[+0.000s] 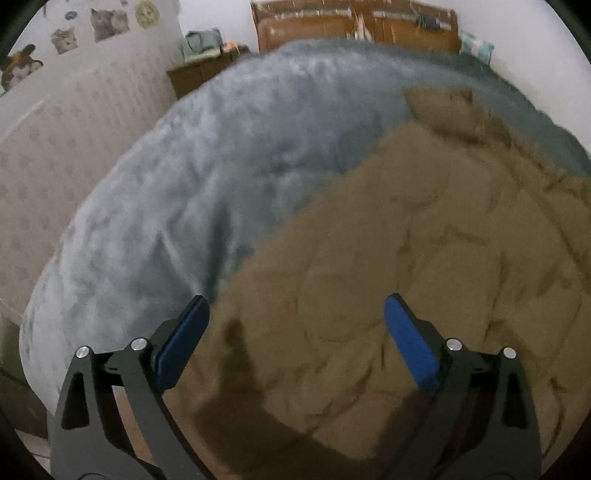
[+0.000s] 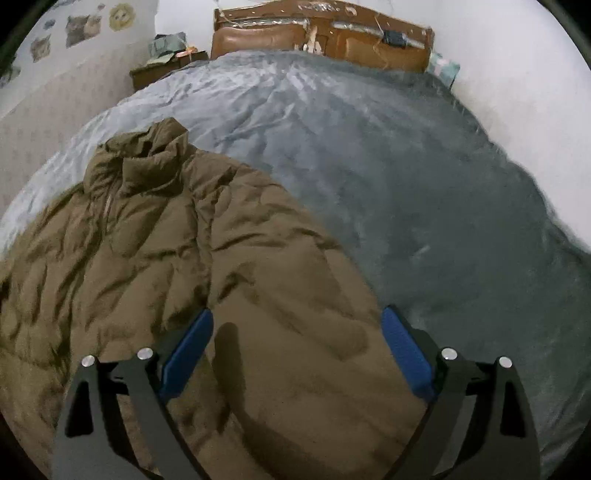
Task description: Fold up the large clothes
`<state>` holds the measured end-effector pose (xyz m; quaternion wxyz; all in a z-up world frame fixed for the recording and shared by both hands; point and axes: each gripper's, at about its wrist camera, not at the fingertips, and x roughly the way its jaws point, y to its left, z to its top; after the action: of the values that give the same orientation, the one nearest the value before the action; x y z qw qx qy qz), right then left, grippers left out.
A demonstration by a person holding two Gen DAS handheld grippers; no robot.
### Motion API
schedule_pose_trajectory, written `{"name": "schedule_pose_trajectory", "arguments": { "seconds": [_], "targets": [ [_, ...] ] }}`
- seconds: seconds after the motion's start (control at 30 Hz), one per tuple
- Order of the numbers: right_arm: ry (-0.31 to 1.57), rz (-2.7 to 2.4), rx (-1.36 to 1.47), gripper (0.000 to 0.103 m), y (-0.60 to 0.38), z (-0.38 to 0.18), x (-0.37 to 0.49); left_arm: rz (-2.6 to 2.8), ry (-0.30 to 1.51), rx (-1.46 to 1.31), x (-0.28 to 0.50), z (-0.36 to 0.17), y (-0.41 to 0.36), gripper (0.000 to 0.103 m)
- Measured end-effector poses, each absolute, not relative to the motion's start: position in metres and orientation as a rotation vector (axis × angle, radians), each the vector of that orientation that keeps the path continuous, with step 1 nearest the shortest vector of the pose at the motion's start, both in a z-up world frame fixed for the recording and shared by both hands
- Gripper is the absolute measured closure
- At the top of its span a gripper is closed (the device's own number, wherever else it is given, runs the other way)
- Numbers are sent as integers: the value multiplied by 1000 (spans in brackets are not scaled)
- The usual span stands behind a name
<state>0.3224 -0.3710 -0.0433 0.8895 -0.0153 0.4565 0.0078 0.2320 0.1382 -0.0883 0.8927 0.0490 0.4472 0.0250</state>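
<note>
A puffy olive-brown quilted jacket (image 2: 184, 258) lies spread flat on a bed covered with a grey-blue plush blanket (image 2: 369, 166), its stand-up collar (image 2: 162, 147) pointing toward the brown padded headboard (image 2: 321, 40) and its hem toward the cameras, so the garment's long axis runs from the foot of the bed to its head. The right gripper (image 2: 295, 350), blue-padded jaws spread wide and holding nothing, hovers over the jacket's right lower edge, where brown fabric meets blanket just beside the right pad. The left gripper (image 1: 295, 339), likewise spread wide and empty, hangs over the opposite lower side of the jacket (image 1: 424, 258), with the garment's left border running diagonally away from the left pad. Each tool appears about equally near its own side of the hem, so either could take the first pinch; the fold likely turns on gathering a side edge and carrying it across the long axis. A wooden nightstand (image 2: 162, 70) stands beside the headboard, and cat stickers (image 1: 107, 22) dot the wall at left.
</note>
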Motion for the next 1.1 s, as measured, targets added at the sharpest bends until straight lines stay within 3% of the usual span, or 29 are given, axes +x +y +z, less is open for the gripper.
{"name": "schedule_pose_trajectory", "arguments": {
  "seconds": [0.2, 0.37, 0.43, 0.47, 0.53, 0.6, 0.67, 0.87, 1.03, 1.1],
  "targets": [
    [1013, 69, 2, 11, -348, -77, 375, 98, 1004, -5, 261, -115, 154, 3],
    [1229, 6, -28, 12, -342, -139, 416, 124, 1083, -38, 290, -130, 154, 3],
    [1223, 28, -12, 41, -341, -142, 418, 128, 1077, -27, 296, -134, 152, 3],
    [1215, 34, -4, 49, -341, -141, 418, 119, 1070, -29, 297, -137, 151, 10],
    [1196, 49, -1, 74, -340, -135, 418, 110, 1054, -34, 299, -137, 150, 27],
    [1169, 82, -11, 83, -337, -122, 415, 91, 1033, -23, 304, -132, 142, 68],
    [1124, 94, -34, 86, -336, -105, 412, 62, 995, 7, 295, -120, 137, 85],
    [973, 126, -46, 88, -340, -38, 410, 52, 840, 136, 307, -69, 137, 86],
    [835, 75, -81, 88, -341, 12, 409, 68, 675, 260, 364, 17, 123, 86],
    [789, 24, -68, 83, -348, 28, 415, 76, 693, 312, 400, 42, 118, 79]
  ]
}}
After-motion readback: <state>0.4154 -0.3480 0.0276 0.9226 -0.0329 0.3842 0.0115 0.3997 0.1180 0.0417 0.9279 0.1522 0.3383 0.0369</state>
